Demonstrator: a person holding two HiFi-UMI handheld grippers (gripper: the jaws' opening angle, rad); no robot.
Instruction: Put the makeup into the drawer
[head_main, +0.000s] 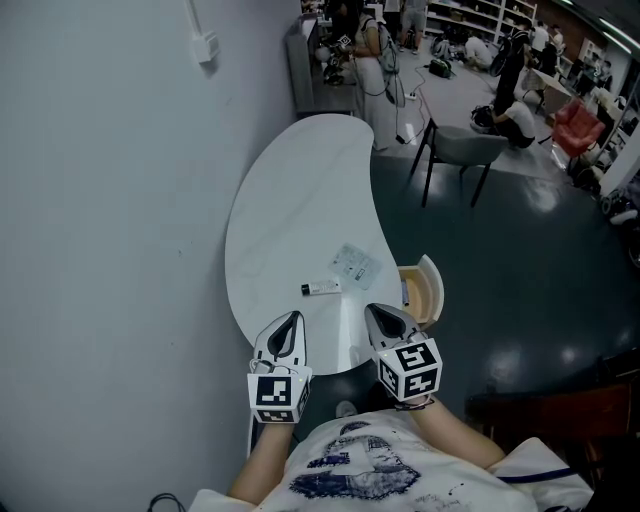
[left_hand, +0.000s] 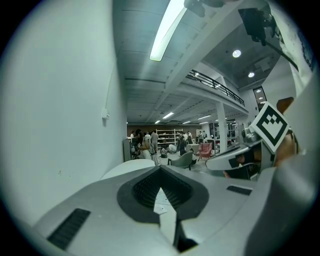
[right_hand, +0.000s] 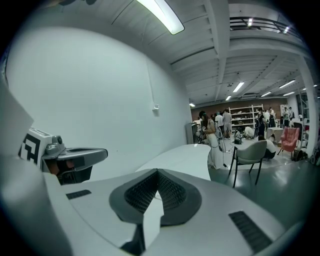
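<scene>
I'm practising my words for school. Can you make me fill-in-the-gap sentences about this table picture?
The small white makeup tube with a dark cap lies on the white curved ____.
The light wooden drawer beside it stands ____.
The jaws of the left gripper and the right gripper are both ____, holding nothing.
Missing words: table; open; shut.

You're standing at a white, kidney-shaped table (head_main: 300, 200) that is running along the wall (head_main: 100, 200) on your left. A grey chair (head_main: 465, 148) is sitting just beyond its far right edge. Far off, people (head_main: 515, 60) are gathering near shelves (head_main: 470, 15), and a red armchair (head_main: 575, 128) is standing to the right.
</scene>
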